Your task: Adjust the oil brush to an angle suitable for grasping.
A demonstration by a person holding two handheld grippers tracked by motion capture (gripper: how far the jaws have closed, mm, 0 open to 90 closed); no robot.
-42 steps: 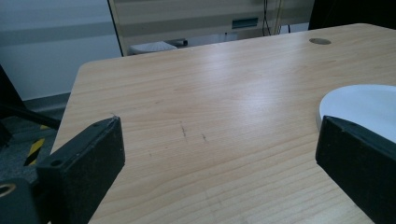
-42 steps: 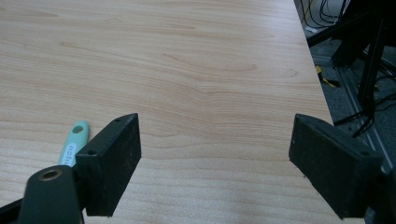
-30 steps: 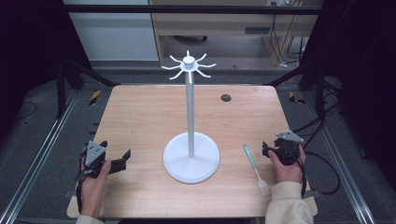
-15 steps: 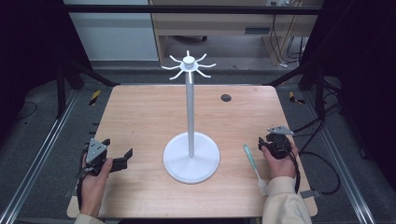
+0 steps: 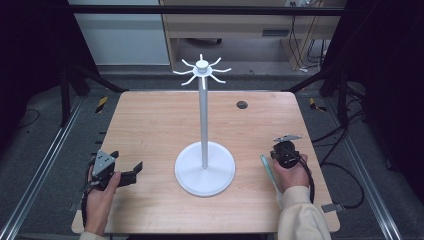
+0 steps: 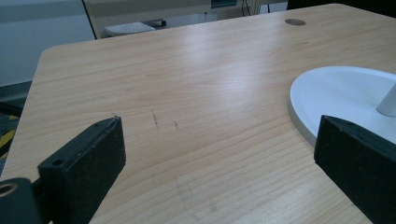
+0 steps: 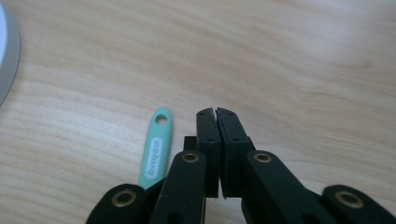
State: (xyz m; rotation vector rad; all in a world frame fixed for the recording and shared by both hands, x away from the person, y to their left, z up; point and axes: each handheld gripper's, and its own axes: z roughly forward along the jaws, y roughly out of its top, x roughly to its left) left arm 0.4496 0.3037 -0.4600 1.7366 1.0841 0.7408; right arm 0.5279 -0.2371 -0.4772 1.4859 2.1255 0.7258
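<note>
Right gripper closed beside the green spatula

Its 2 jaws have just been closing and now meet with nothing between them; the spatula lies flat on the table, just left of the jaws in the right gripper view, hole-end forward. The left gripper stands wide open near the white stand.

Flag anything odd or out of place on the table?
One thing: the right gripper has just closed its fingers on nothing, with the green utensil lying flat on the table just beside them, ungripped. The stand is upright, nothing spilled or damaged. The left gripper is open.
</note>
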